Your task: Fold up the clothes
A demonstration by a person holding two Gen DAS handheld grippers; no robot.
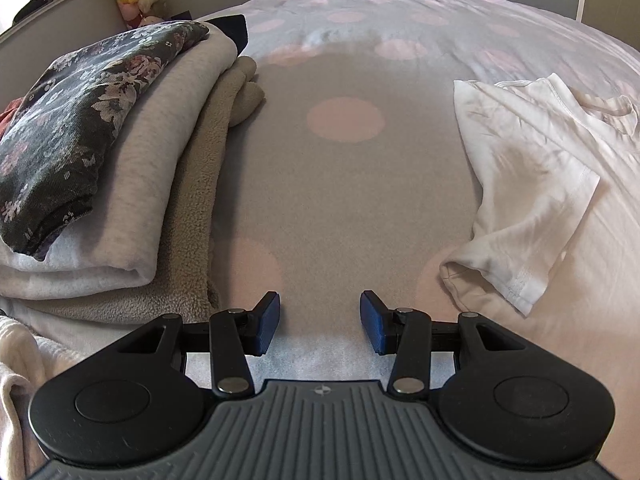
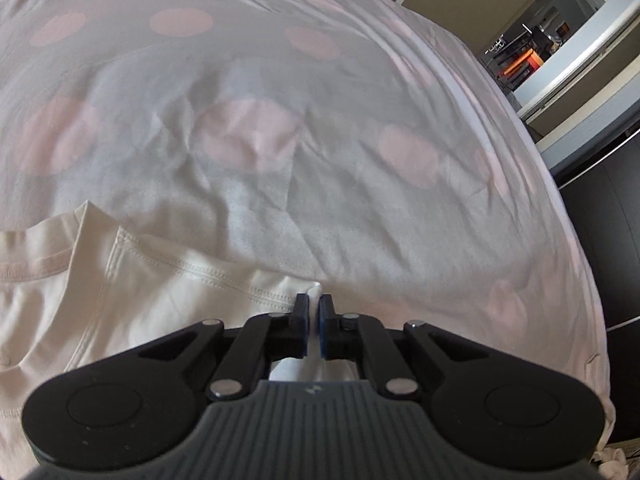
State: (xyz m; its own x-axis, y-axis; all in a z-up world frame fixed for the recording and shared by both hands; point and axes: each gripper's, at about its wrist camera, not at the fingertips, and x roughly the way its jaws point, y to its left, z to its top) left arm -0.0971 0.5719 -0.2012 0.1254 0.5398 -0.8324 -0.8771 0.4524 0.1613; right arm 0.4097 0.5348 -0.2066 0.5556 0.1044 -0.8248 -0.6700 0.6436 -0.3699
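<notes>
Right wrist: shirt hem (image 2: 208, 276) between tool (image 2: 314, 328)

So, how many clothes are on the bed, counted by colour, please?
Dark floral garment, top of the folded stack: 1
Light grey folded garment: 1
Beige fleece garment, bottom of the stack: 1
White T-shirt, unfolded: 1
Dark navy item behind the stack: 1
Total: 5
</notes>
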